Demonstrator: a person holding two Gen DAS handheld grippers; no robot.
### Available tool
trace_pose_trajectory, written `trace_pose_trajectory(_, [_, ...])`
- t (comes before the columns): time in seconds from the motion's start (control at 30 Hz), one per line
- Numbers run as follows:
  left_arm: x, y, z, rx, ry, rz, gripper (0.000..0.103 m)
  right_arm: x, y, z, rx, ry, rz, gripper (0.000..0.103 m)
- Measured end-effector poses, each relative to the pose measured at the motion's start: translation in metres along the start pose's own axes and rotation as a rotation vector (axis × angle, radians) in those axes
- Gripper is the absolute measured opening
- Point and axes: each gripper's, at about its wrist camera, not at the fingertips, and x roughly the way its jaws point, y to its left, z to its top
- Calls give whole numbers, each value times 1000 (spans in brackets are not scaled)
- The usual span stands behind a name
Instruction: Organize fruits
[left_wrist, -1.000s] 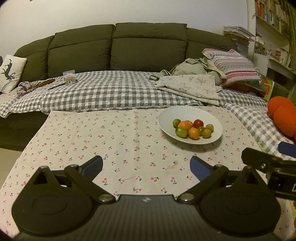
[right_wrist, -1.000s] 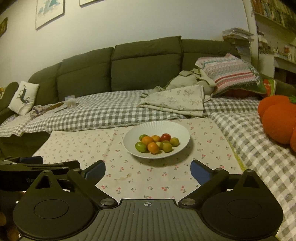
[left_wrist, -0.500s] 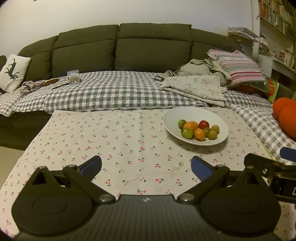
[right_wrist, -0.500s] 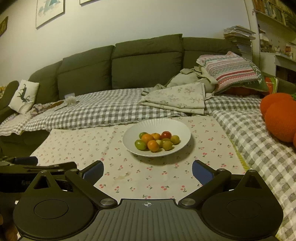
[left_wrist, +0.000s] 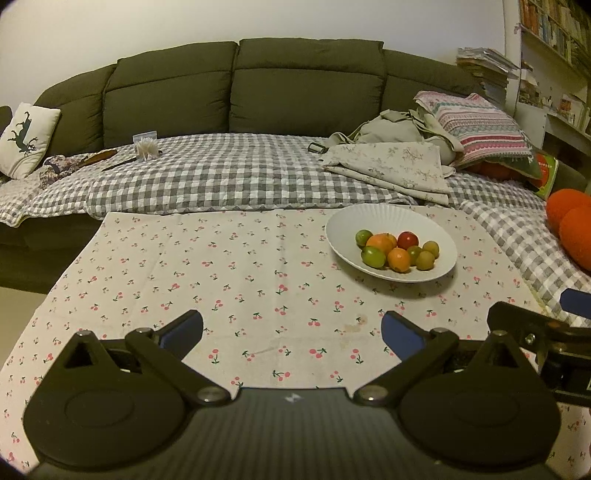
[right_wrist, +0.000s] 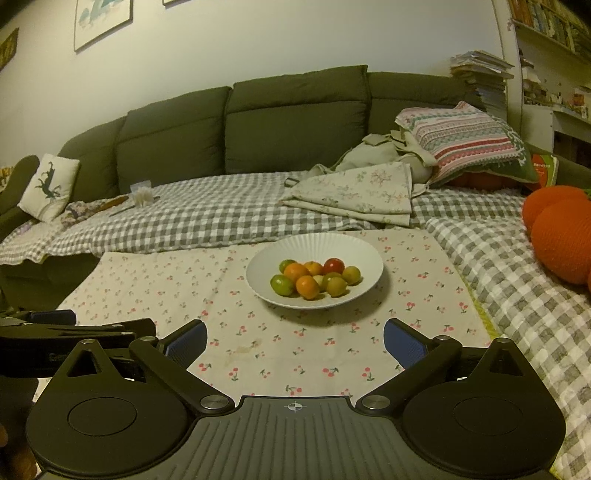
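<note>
A white ribbed plate (left_wrist: 439, 240) (right_wrist: 354, 251) sits on the cherry-print cloth (left_wrist: 229, 273), right of centre. It holds several small fruits: orange ones (left_wrist: 399, 258) (right_wrist: 307, 287), green ones (left_wrist: 373, 256) (right_wrist: 281, 284), one red (left_wrist: 407, 240) (right_wrist: 334, 266) and yellowish ones (right_wrist: 337, 286). My left gripper (left_wrist: 291, 334) is open and empty, low over the near cloth, short of the plate. My right gripper (right_wrist: 293, 341) is open and empty, facing the plate. Each gripper shows at the edge of the other's view.
A dark green sofa (left_wrist: 295, 92) with a grey checked blanket (left_wrist: 229, 177) lies behind the table. Folded cloths and a striped pillow (left_wrist: 480, 125) sit at the right. Orange plush pumpkins (right_wrist: 561, 236) lie at the far right. Shelves with books stand at the right wall.
Both grippers have drifted slightly back and the views have shifted a little; the plate and fruits have not moved. Both grippers stay open.
</note>
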Motion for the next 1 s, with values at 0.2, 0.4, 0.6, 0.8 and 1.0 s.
trace_pose_trajectory(0.2, [-1, -3, 0, 14, -8, -4, 102, 0, 0, -1, -3, 3, 1, 103])
trace_pose_trajectory(0.4, [0, -3, -1, 12, -1, -3, 102, 1, 1, -1, -3, 2, 2, 103])
trace_pose_trajectory(0.6, [0, -2, -1, 9, -2, -9, 102, 1, 1, -1, -3, 2, 1, 103])
trace_pose_trajectory(0.8, [-1, -3, -1, 19, -6, -24, 102, 1, 2, -1, -4, 3, 0, 103])
trace_pose_trajectory(1.0, [0, -4, -2, 24, 0, -26, 102, 1, 2, -1, -6, 3, 1, 103])
